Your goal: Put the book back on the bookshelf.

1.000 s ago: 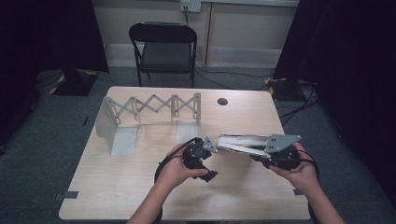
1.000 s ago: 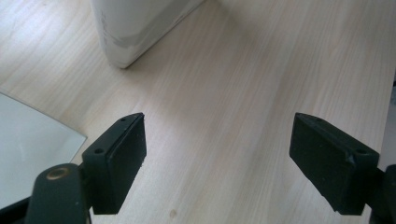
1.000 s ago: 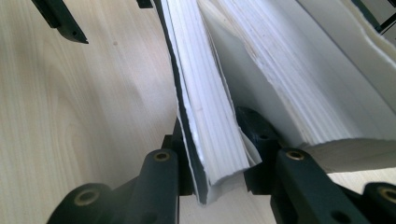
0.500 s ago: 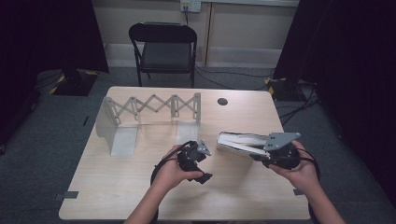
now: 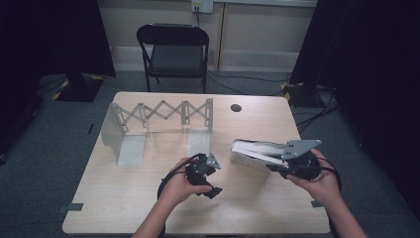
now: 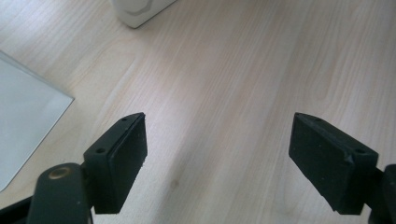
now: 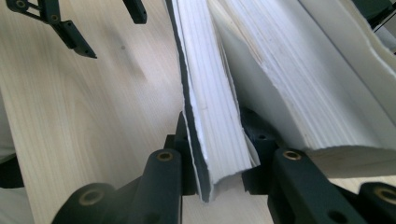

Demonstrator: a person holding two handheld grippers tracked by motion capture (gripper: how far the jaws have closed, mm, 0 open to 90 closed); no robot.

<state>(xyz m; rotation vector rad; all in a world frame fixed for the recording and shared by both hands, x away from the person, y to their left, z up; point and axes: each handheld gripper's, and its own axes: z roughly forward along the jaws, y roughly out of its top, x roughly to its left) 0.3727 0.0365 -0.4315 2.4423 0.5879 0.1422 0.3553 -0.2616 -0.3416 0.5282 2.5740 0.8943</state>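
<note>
**High view: book lies flat, rack waits up and to the left**

High view first: the right gripper [image 5: 277,166] has the book [image 5: 252,151] by one end, and the book's long axis runs across the table, pointing away from that gripper toward the left gripper [image 5: 210,176]. It sits on the right half of the table [image 5: 148,213], roughly level, spine end clamped.

Right gripper view confirms the hold: both black jaws are pressed onto a slab of the book's [image 7: 210,116] pages and cover, pinching it edge-on, while a thicker block of pages sags loose to one side. So it's a partial bite, not the whole volume.

Left gripper view: jaws spread wide, nothing between them, just bare wood below, with a corner of the rack's base plate [image 6: 23,121] at the frame's left edge.

Now the relation that matters. The expanding bookend rack [image 5: 158,116] stands at the back left, its scissor lattice running side to side, well apart from the book. From the clamped end, the rack lies forward and to the left. The left gripper is the nearer of the two to it, and it sits just beside the book's free end. My read: the book must be stood up and carried leftward, and the free hand is well placed to steady that loose page block.
</note>
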